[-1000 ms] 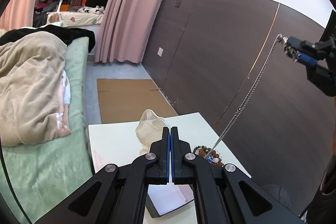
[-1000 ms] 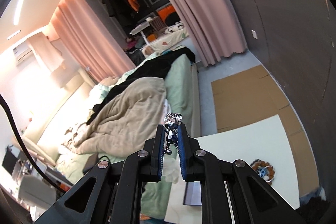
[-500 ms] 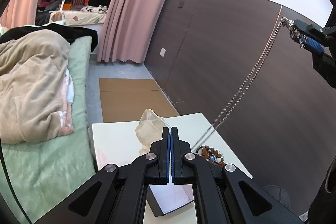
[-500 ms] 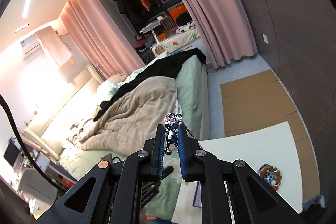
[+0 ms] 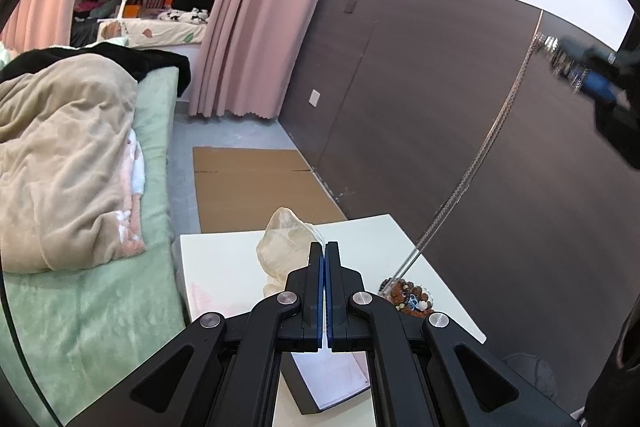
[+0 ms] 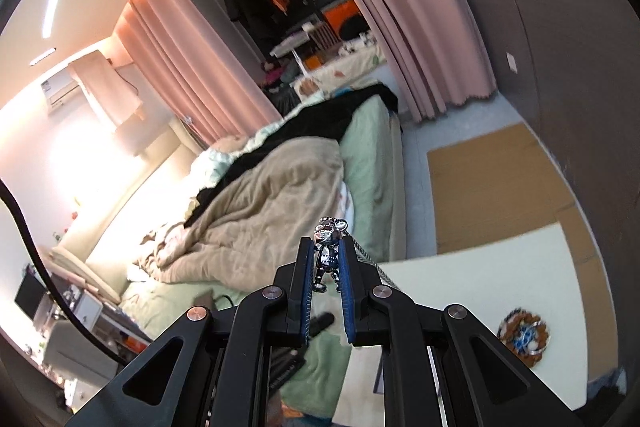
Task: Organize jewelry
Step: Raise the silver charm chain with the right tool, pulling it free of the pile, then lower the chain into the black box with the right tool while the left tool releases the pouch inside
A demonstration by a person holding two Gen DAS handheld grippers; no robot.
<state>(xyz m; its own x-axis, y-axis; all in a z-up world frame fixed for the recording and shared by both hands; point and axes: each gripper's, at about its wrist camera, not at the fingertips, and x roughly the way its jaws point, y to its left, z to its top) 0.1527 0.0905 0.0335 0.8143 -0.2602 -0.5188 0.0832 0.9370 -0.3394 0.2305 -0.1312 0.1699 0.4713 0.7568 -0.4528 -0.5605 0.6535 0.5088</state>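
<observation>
While the left gripper (image 5: pixel 324 247) sits pressed together on nothing above the white table (image 5: pixel 224 259), the right gripper (image 6: pixel 326 247) is clamped on a silver figure pendant (image 6: pixel 328 251). Its chain (image 5: pixel 472 167) hangs taut, down to the beaded bracelets (image 5: pixel 408 297) near the table's edge. Beyond, a crumpled clear bag (image 5: pixel 284 247), then the bed (image 5: pixel 100 299).
</observation>
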